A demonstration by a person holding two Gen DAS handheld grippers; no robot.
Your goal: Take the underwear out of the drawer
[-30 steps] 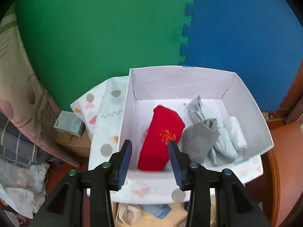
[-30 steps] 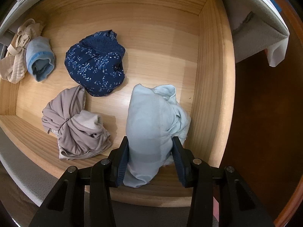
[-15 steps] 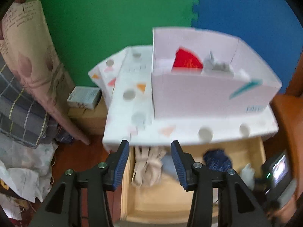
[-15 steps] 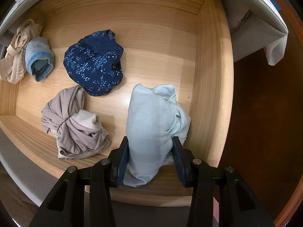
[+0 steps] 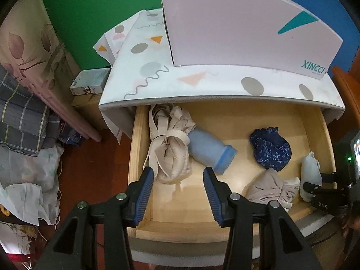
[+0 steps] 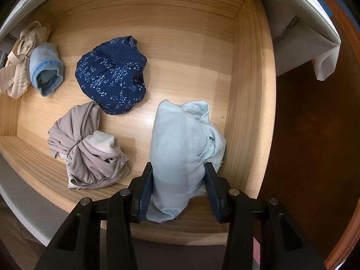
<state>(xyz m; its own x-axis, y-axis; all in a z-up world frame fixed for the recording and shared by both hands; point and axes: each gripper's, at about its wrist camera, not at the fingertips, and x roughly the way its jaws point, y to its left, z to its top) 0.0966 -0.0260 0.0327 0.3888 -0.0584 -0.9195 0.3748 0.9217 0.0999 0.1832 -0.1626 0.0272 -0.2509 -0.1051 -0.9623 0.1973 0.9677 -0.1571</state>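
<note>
The open wooden drawer (image 5: 225, 117) holds several bundled pieces of underwear. A beige piece (image 5: 171, 148) lies at the left, with a rolled light blue one (image 5: 209, 150) beside it. A navy floral piece (image 6: 112, 76) is in the middle and a taupe one (image 6: 90, 153) lies near the front. My right gripper (image 6: 178, 166) is shut on a pale blue piece (image 6: 180, 139) by the drawer's right wall, and it hangs between the pads. My left gripper (image 5: 178, 172) stands open over the drawer's front left, just in front of the beige piece, with nothing between its fingers.
A white cardboard box (image 5: 236, 27) stands on the patterned cabinet top (image 5: 157, 76) above the drawer. Left of the cabinet are a small carton (image 5: 90, 85) and piles of fabric (image 5: 22, 123). Green and blue foam mats form the wall behind.
My left gripper has come down from over the white box to the open drawer, so the box's inside is out of sight. The right gripper kept still, holding the pale blue piece.
</note>
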